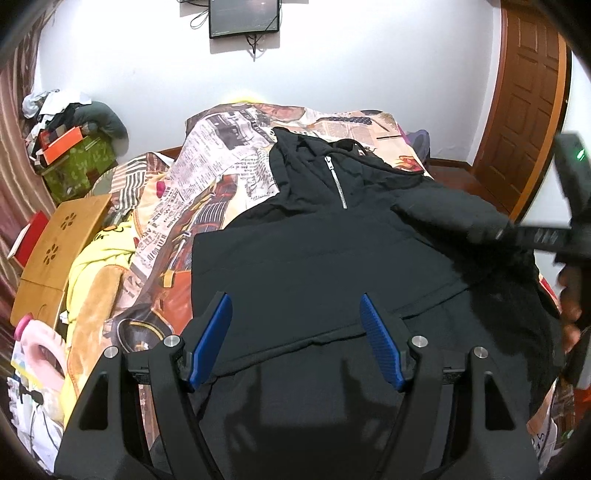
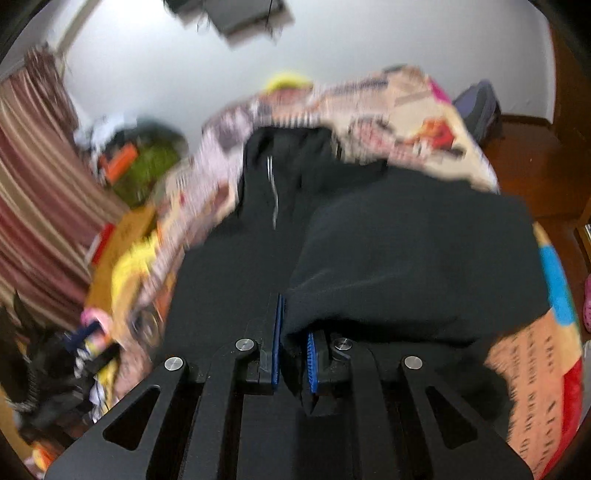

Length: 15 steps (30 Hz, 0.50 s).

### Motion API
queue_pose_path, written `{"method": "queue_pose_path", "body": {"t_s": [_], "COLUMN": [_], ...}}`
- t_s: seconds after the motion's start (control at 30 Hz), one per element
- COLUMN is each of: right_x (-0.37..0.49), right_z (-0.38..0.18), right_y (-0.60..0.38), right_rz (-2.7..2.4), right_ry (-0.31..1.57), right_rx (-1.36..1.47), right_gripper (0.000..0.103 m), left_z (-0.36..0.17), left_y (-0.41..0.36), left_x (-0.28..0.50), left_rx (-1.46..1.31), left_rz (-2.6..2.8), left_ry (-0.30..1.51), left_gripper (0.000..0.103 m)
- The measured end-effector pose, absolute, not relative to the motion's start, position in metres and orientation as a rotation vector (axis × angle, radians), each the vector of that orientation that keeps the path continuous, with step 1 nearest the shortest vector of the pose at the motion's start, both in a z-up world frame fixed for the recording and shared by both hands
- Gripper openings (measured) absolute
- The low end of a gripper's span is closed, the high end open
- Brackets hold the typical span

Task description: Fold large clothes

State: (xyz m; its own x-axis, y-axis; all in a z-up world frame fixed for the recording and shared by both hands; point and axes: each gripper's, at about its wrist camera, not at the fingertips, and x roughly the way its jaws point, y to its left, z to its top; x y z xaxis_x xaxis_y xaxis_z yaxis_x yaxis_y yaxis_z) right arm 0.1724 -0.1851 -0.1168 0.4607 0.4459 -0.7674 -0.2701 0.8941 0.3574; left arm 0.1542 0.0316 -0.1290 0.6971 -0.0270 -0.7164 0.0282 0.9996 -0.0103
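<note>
A large black hooded sweatshirt (image 1: pixel 317 243) with a short silver zip (image 1: pixel 338 181) lies spread on a bed. My left gripper (image 1: pixel 295 317) hovers above its lower front, blue pads wide apart and nothing between them. In the right wrist view my right gripper (image 2: pixel 293 332) is shut on a fold of the black sweatshirt (image 2: pixel 406 258), whose right side is lifted and drawn over toward the middle. That view is blurred by motion. The right gripper also shows at the right edge of the left wrist view as a dark body (image 1: pixel 535 236) pinching the right sleeve.
The bed carries a newspaper-print cover (image 1: pixel 221 162). A yellow cloth (image 1: pixel 99 266), a wooden lap tray (image 1: pixel 59 243) and a pile of boxes and clothes (image 1: pixel 70 140) crowd the left. A wooden door (image 1: pixel 528 110) stands at the right, a wall monitor (image 1: pixel 243 16) above.
</note>
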Motion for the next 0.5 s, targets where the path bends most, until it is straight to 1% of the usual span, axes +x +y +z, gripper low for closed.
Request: {"method": "queue_pose_path", "body": {"t_s": [0.17,0.23,0.27,0.3,0.33,0.4,0.43,0.47,0.5], "right_x": [0.163,0.158,0.157,0.154,0.151,0.145,0.146,0.142,0.141], "right_z": [-0.115,-0.107,-0.104,-0.099,-0.093,-0.082,-0.078,-0.072,-0.067], "right_y": [-0.191,-0.199,-0.201,-0.206,-0.212,-0.226,-0.227,-0.235,-0.242], "right_rz": [0.431,0.432,0.430,0.426,0.421,0.411,0.397,0.375,0.352], "right_ry": [1.033,1.030,1.017,0.999,0.983,0.948,0.933,0.907,0.885], "right_rx": [0.098,0.112,0.121,0.129,0.135,0.149,0.150,0.147,0.144], "right_gripper": [0.012,0.021,0.024,0.030,0.033,0.043,0.046,0.048,0.052], "left_z": [-0.131,-0.131,-0.131,-0.130,-0.130,-0.130,-0.129,-0.129,-0.129], "left_y": [0.028,0.025,0.024,0.022,0.021,0.017,0.015,0.013,0.011], "left_x": [0.151,0.151,0.151,0.152,0.153,0.155,0.156,0.158,0.159], "left_rx": [0.014,0.016,0.017,0.018,0.018,0.019,0.019,0.020,0.022], "left_rz": [-0.031,-0.035,-0.037,-0.039,-0.041,-0.047,-0.049,-0.051,-0.055], "left_ry": [0.805,0.804,0.803,0.802,0.801,0.797,0.795,0.793,0.791], "left_gripper": [0.071,0.071,0.071,0.072,0.073,0.076,0.078,0.078,0.078]}}
